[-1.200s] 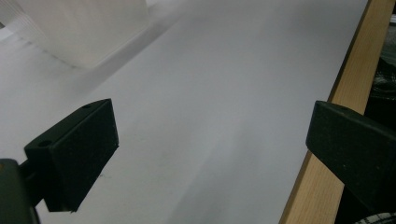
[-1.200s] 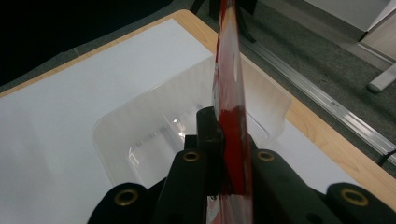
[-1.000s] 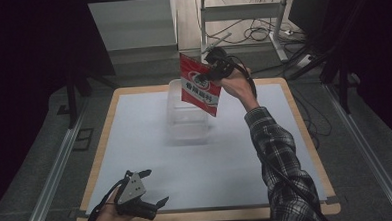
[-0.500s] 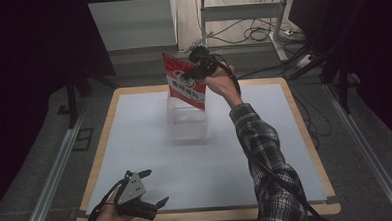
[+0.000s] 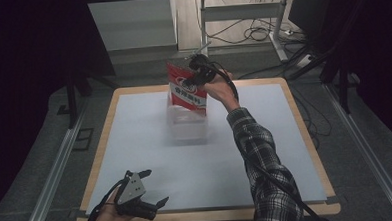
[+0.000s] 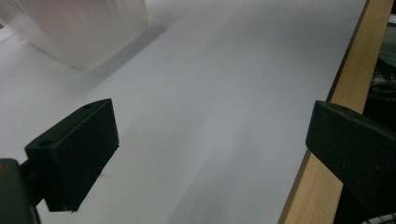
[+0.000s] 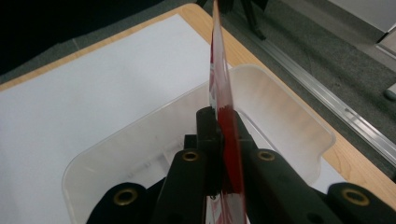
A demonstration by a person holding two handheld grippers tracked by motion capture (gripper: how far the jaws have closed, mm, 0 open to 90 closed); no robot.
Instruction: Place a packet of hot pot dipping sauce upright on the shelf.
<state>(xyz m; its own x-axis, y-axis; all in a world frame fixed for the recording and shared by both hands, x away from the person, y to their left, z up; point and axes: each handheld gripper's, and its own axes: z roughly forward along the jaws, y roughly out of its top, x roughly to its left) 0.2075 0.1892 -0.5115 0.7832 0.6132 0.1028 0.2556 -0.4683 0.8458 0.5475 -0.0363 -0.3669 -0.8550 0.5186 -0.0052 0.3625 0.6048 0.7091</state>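
Observation:
A red and white pouch [image 5: 185, 92] hangs over a clear plastic tub [image 5: 186, 125] at the far middle of the white table. My right gripper [image 5: 196, 75] is shut on the pouch's upper edge. In the right gripper view the pouch [image 7: 219, 79] stands edge-on between the jaws of that gripper [image 7: 223, 122], above the tub [image 7: 275, 112]. My left gripper [image 5: 150, 191] rests open near the table's front left edge, with nothing between its fingers. The left gripper view shows its own gripper [image 6: 210, 135] wide apart over the bare mat, with the tub's corner [image 6: 84, 32] at top left.
The white mat [image 5: 211, 160] lies on a wooden-edged table [image 5: 305, 131]. Cables [image 5: 253, 35] and a metal frame stand on the floor beyond the far edge. A rail [image 5: 56, 166] runs along the floor at the left.
My right gripper has carried the pouch to the left and down, from the tub's right side to over the tub. The left gripper has stayed put.

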